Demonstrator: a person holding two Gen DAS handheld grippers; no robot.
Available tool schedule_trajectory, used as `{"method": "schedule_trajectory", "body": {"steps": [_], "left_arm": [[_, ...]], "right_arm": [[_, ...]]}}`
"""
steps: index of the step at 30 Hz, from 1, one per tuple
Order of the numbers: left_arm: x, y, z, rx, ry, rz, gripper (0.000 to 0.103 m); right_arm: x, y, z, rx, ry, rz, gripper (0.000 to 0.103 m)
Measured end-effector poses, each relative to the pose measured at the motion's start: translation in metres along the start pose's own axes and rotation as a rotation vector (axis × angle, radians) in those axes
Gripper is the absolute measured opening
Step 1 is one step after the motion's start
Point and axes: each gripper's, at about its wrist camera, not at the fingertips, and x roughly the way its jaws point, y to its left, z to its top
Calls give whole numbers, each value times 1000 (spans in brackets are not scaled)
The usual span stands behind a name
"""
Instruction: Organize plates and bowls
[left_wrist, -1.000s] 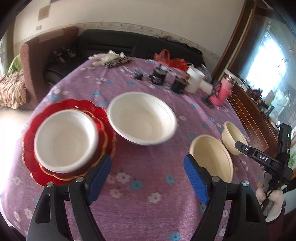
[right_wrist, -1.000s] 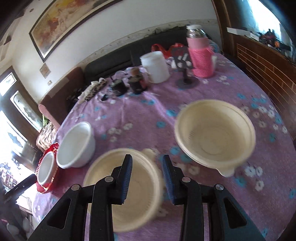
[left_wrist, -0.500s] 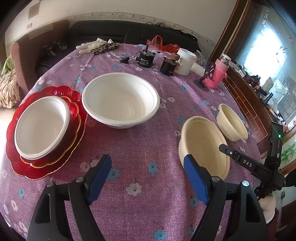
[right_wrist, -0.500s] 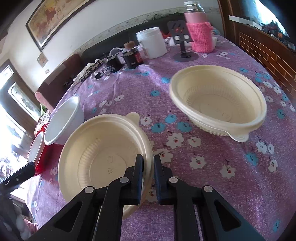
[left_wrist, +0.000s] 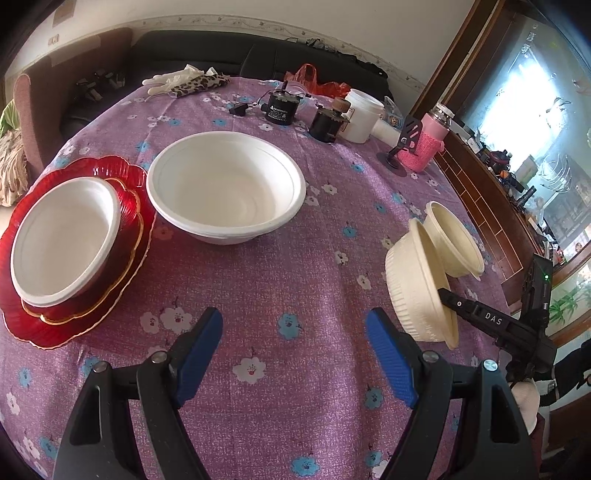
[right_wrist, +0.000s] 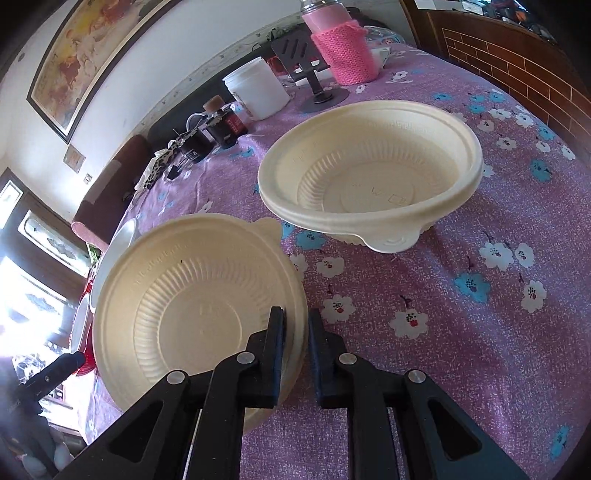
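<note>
While left gripper (left_wrist: 293, 345) hangs wide open, empty, over purple tablecloth (left_wrist: 280, 280): white bowl (left_wrist: 226, 186) beside red plates (left_wrist: 35, 317). Right view: right gripper (right_wrist: 295, 332) clamped on tilted cream bowl (right_wrist: 177, 302) rim, second cream bowl (right_wrist: 369, 173) just beyond.

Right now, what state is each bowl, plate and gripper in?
Right gripper: shut on near cream bowl's rim.
Near cream bowl: gripped, tilted.
Far cream bowl: upright on tablecloth, free.
Left gripper: open, empty.
Large white bowl: upright, empty.
Small white bowl: nested in red plates.
Red plates: stacked.
</note>
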Motion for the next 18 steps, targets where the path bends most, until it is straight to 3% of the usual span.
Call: {"method": "schedule_trajectory", "body": {"steps": [9,18], "left_arm": [[23,-12,17,-14,60,-75,80],[79,-51,39,-6,143,-80,79]], "right_arm": [[0,-3,-2,24,-1,2,14],[1,0,-1,14,-4,-35,16]]}}
